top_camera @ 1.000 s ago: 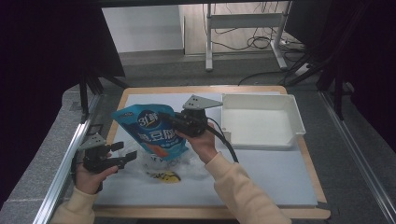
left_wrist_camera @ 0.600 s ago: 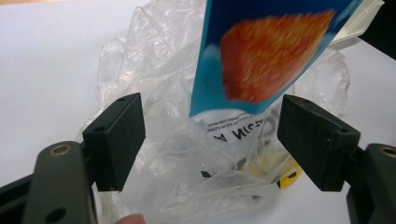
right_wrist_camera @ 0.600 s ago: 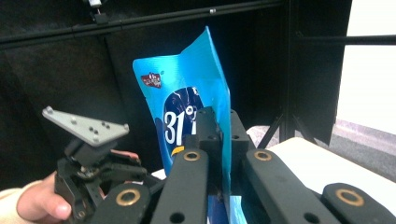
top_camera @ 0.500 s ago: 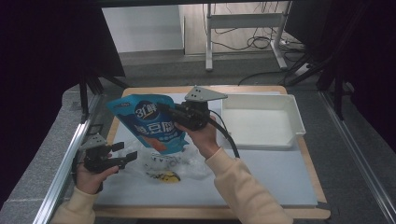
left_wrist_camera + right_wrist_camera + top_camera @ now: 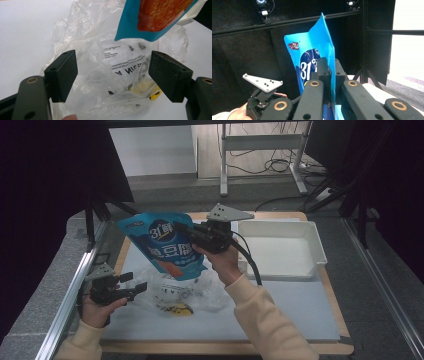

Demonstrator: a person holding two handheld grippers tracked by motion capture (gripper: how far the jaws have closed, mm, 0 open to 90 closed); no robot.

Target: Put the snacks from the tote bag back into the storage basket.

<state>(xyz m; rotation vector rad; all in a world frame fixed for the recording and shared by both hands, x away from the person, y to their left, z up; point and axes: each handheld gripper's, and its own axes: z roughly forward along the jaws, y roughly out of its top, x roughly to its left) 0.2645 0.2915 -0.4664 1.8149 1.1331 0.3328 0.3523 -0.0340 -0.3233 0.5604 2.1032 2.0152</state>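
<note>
High view: a white tray [image 5: 315, 251] is seen at the far right of the table [image 5: 300, 320], and left of it a blue pouch [image 5: 162, 242] is held raised above the table, pinched at its edge by the right gripper [image 5: 187, 231]. Below the pouch a crumpled clear plastic bag [image 5: 200, 290] lies on the table. The left gripper [image 5: 135, 282] is held at the near left with its jaws spread, just beside the bag.

A white tray [image 5: 316, 241] is sitting at the table's far right, on a pale mat [image 5: 300, 305]. Cables [image 5: 260, 167] are lying on the floor beyond a white desk frame [image 5: 223, 157]
</note>
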